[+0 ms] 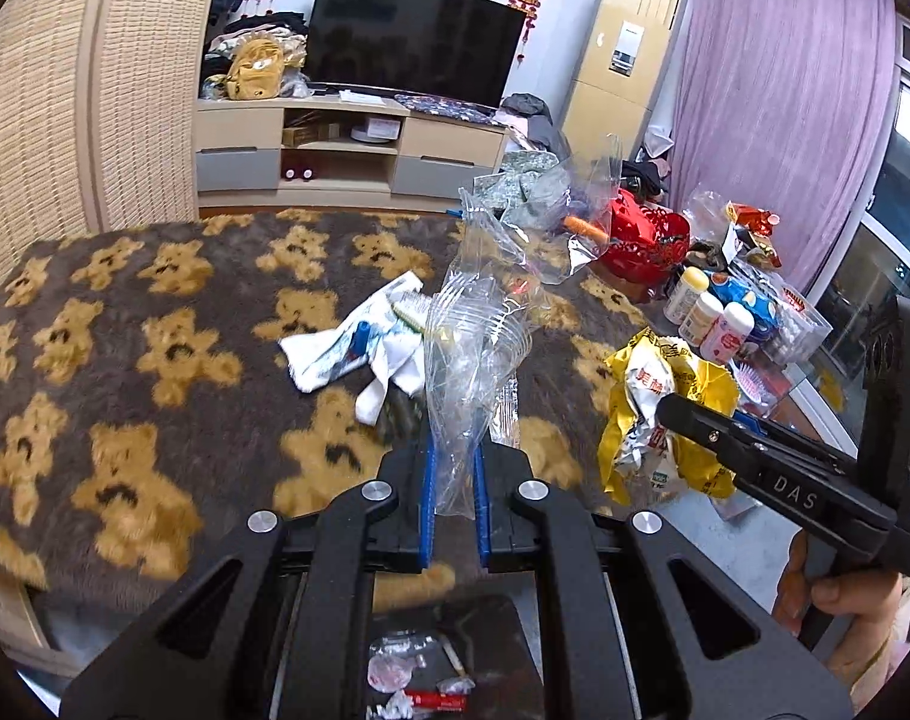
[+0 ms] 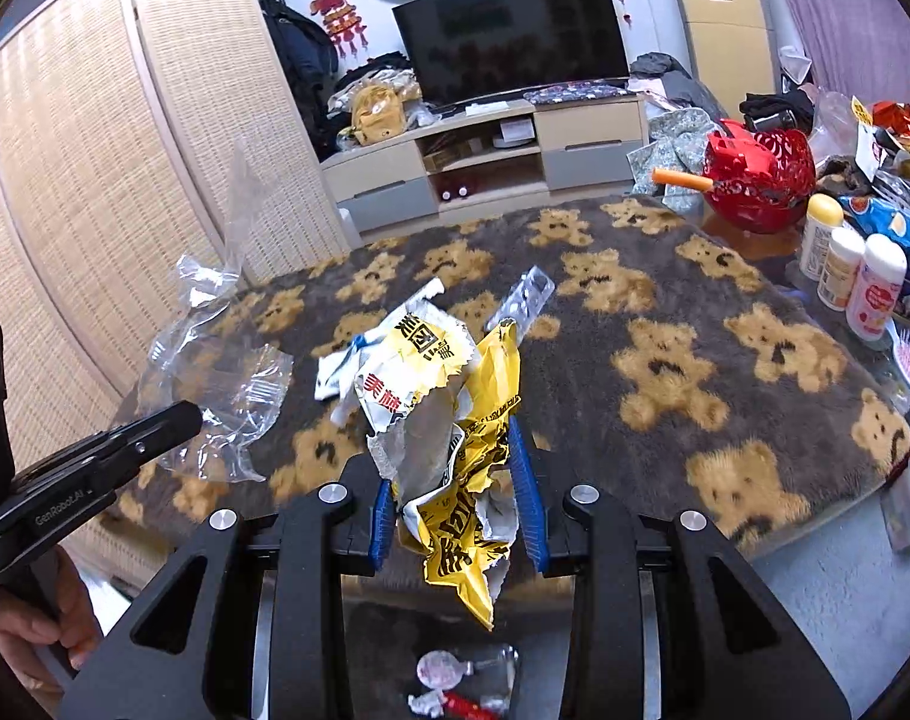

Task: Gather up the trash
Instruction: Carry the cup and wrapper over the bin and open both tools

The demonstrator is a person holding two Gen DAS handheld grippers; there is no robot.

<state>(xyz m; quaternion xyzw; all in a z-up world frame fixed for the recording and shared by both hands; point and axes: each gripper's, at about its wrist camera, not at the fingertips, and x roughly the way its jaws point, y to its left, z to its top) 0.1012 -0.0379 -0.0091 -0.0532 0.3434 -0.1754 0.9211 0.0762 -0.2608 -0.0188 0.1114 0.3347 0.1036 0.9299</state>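
Clamped between the left gripper's (image 1: 455, 468) blue pads, a clear plastic bag (image 1: 473, 354) rises ahead of it, while the right gripper (image 2: 461, 492) pinches a crumpled yellow wrapper (image 2: 449, 420) above the bear-patterned blanket (image 2: 665, 360).

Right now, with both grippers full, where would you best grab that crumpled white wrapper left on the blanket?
Take the white wrapper by its loose lower tail, which sticks out toward the near edge of the blanket. Come from above and the near side; the tail looks thin, flat and clear of the blue piece and brush on top. That would need a free gripper first.
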